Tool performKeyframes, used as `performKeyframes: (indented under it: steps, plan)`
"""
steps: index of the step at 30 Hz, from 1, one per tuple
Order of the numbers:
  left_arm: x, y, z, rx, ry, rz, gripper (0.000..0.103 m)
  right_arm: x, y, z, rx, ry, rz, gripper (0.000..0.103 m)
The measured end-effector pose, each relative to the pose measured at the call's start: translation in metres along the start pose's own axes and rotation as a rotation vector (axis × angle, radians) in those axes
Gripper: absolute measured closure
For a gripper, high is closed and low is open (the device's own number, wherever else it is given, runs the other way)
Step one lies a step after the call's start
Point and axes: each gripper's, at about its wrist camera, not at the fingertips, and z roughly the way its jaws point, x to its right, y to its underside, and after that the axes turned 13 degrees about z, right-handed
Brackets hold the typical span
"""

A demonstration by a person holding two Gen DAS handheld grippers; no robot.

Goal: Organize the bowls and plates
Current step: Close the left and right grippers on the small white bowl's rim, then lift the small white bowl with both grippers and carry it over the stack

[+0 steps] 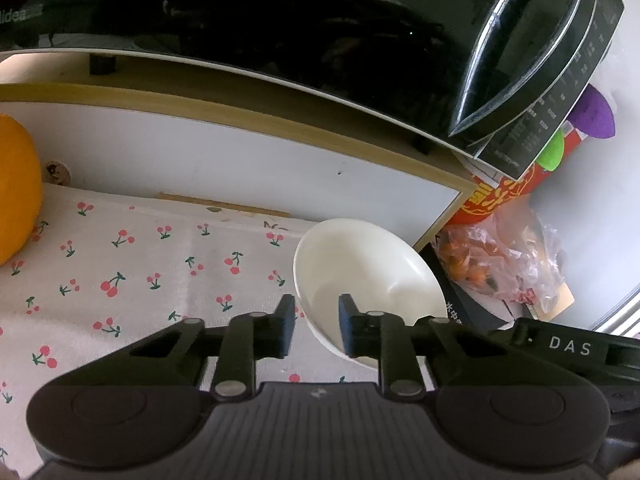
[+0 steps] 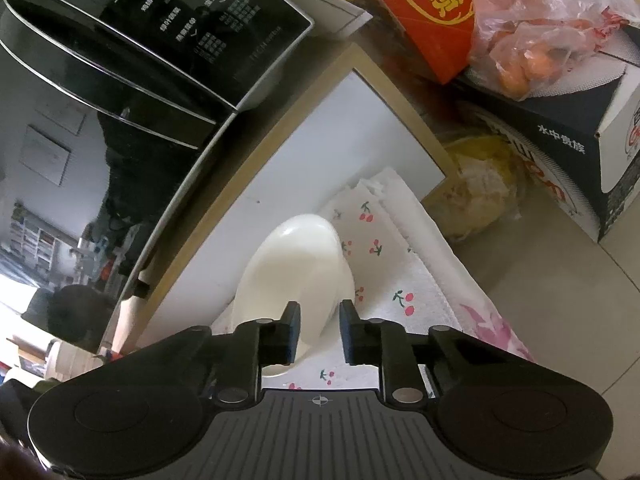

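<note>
A white bowl sits on the cherry-print cloth in front of a low white cabinet. In the left wrist view my left gripper is open, its fingers astride the bowl's near rim, one outside and one inside. The right gripper's body with "DAS" lettering shows at the right edge. In the right wrist view the bowl appears tilted on edge, and my right gripper is open with its fingers on either side of the bowl's near rim. I cannot tell whether either gripper touches the bowl.
A black microwave stands on the cabinet top above the cloth. An orange round thing sits at the left. A red box, a plastic bag of orange food and a dark carton crowd the right side.
</note>
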Motion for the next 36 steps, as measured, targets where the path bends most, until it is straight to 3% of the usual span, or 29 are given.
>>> performKeyframes:
  steps: [5,15,36]
  plan:
    - [0.001,0.002,0.004,-0.015,-0.003,-0.008,0.090,0.000,0.002,-0.001,0.006,0.010,-0.008,0.093]
    - [0.008,0.002,-0.012,-0.010,-0.015,-0.007,0.090,-0.008,0.007,-0.014,0.016,0.011,-0.028,0.093]
    - [0.010,0.017,-0.100,0.022,0.001,-0.057,0.089,-0.062,0.051,-0.090,-0.005,0.026,-0.184,0.092]
